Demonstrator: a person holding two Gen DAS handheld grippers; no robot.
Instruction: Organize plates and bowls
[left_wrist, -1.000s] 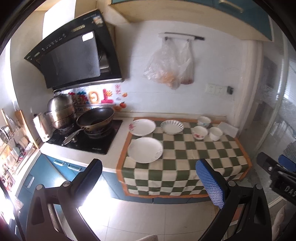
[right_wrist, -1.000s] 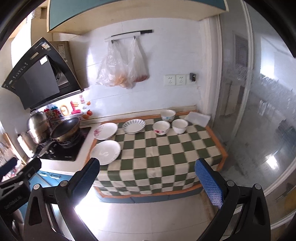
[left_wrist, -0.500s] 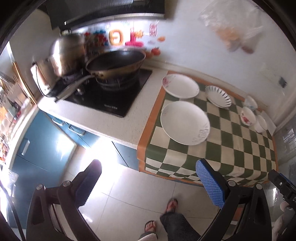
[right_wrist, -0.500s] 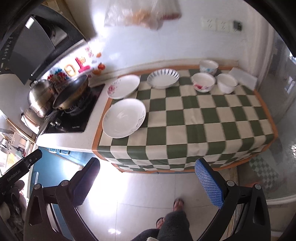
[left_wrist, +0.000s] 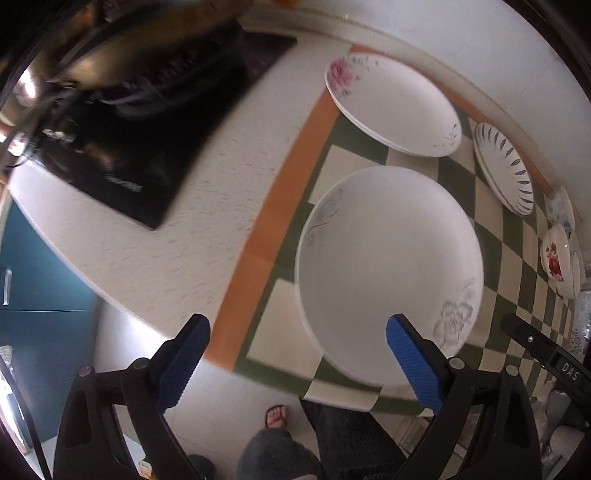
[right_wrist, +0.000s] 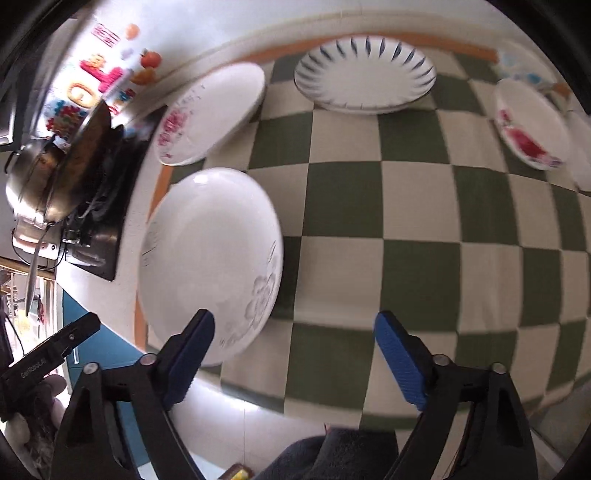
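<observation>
Hovering above the front edge of the counter, the left gripper (left_wrist: 297, 363) points down at a checked cloth (left_wrist: 491, 236) with an orange border. Its blue-padded jaws stand wide but are closing, and nothing sits between them — the right-hand pad only overlaps the near rim of the large white plate (left_wrist: 388, 273) in the picture, with no contact that can be made out. That plate, with a faint grey flower near its rim, lies flat at the cloth's left front corner. Just behind it sits a second plate with a pink flower (left_wrist: 391, 103), and beside that a ribbed dish with dark leaf strokes (left_wrist: 504, 168). Farther right along the back stand a bowl with a red flower (left_wrist: 553, 254) and two more small bowls, blurred at the frame edge.

The right gripper (right_wrist: 293, 360) hangs over the cloth's front edge too, tilted steeply down, its jaws likewise wide, closing and empty; its left pad lies across the lower rim of the large white plate in the right wrist view, contact not discernible. A black cooktop (left_wrist: 147, 122) with a pan and a steel pot (right_wrist: 33, 177) sits to the left on the white counter. The person's dark trouser legs and a sandalled foot (left_wrist: 275, 415) show below.
</observation>
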